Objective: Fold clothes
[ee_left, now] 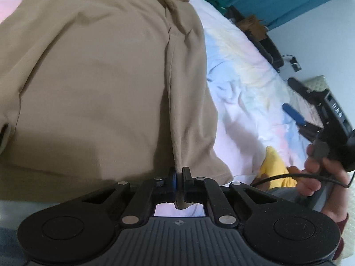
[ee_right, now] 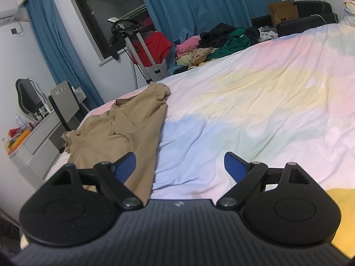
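The tan shirt (ee_left: 99,77) lies spread out on the bed (ee_left: 244,84), close to one side edge of it. The bed has a soft sheet with pink, yellow and blue patches.

The left gripper (ee_left: 179,178) has its fingers (ee_left: 172,177) squeezed tight together. A thin fold of the tan shirt's edge is pinched right between them. A little bit of the cloth pokes out behind the fingers, toward the camera. The rest of the shirt stretches away from the fingers across the bed.

The right gripper (ee_right: 179,165) has its fingers (ee_right: 235,166) spread wide apart, with nothing between them. It hangs over the bed near the shirt's long side edge. One blue finger sits over the shirt's edge. The other blue finger is over the bare sheet. You cannot tell if that first finger touches the cloth.

In the left view, a hand (ee_left: 319,177) holds the right gripper off to the side, with a black cable (ee_left: 299,176) running across it. A yellow cloth (ee_left: 275,166) lies on the bed near that hand.

At the far edge of the bed sits a pile of clothes (ee_right: 219,42). Blue curtains (ee_right: 195,2) hang behind it.
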`<action>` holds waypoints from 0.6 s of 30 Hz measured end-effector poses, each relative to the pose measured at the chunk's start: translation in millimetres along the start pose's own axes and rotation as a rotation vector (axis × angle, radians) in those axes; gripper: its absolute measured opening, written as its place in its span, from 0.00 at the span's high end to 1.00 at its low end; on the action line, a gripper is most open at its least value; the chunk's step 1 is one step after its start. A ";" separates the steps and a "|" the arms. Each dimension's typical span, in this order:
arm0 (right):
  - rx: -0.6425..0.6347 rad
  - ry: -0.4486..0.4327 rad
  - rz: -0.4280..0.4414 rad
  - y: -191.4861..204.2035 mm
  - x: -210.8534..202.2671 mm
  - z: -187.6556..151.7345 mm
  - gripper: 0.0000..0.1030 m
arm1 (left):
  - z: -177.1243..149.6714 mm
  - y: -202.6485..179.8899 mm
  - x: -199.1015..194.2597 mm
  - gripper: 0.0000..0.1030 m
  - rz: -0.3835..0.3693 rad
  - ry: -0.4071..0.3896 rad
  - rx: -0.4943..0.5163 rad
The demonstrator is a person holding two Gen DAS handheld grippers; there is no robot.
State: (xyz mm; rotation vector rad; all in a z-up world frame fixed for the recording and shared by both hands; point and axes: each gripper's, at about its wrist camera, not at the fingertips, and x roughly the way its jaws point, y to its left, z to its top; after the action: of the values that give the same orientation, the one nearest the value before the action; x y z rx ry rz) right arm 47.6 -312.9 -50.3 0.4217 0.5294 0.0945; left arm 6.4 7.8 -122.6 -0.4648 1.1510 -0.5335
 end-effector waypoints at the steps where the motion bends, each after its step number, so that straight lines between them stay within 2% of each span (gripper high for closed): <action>1: -0.008 0.005 0.013 3.5 2.4 0.4 0.14 | -1.2 -2.4 -0.4 0.95 0.013 -0.007 0.008; 4: -0.036 0.035 0.074 21.0 16.9 8.5 0.15 | -6.0 -9.8 1.5 0.95 0.049 -0.031 0.041; 7: -0.084 0.023 0.162 54.7 38.2 28.5 0.20 | -8.6 -14.0 -1.5 0.94 0.064 -0.057 0.054; 9: -0.133 0.027 0.222 81.8 64.9 41.6 0.21 | -9.6 -10.5 -7.6 0.94 0.072 -0.071 0.053; 11: -0.178 0.057 0.252 104.6 101.7 49.1 0.27 | -10.7 -8.1 -12.1 0.94 0.082 -0.085 0.054; 14: -0.237 0.106 0.268 130.5 167.5 50.4 0.31 | -13.9 -7.9 -14.5 0.93 0.102 -0.102 0.067; 18: -0.332 0.159 0.195 142.5 243.3 33.5 0.34 | -20.3 -0.5 -26.5 0.93 0.115 -0.128 0.065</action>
State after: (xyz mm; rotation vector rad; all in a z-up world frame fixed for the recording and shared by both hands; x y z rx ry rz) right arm 277.0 -148.1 -79.6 0.1402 0.6158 0.4009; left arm -20.9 22.2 -109.9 -0.3686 1.0284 -0.4335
